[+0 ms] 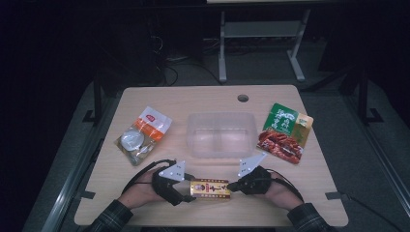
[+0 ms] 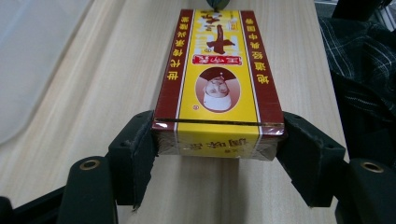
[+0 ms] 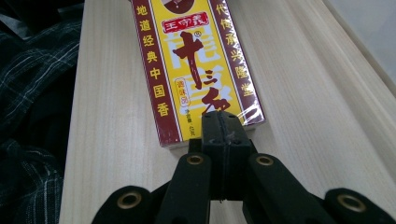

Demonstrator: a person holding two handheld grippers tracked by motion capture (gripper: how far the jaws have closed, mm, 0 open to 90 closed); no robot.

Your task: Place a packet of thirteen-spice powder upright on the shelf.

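Yellow-and-maroon box (image 1: 210, 189) flat at near edge of bench (image 1: 169, 99), clamped at its left end by left gripper (image 2: 218, 140). Right gripper (image 3: 222, 122) closed empty, tips touching box's right end. Box's far end cut off in both gripper views. Farther: clear tub (image 1: 221, 134), orange pouch (image 1: 143, 134) left, green pouch (image 1: 285, 132) right.

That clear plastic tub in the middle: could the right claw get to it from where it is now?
Probably yes. The clear tub sits just beyond the right claw with bare table between; its jaws are pressed shut at the yellow box.
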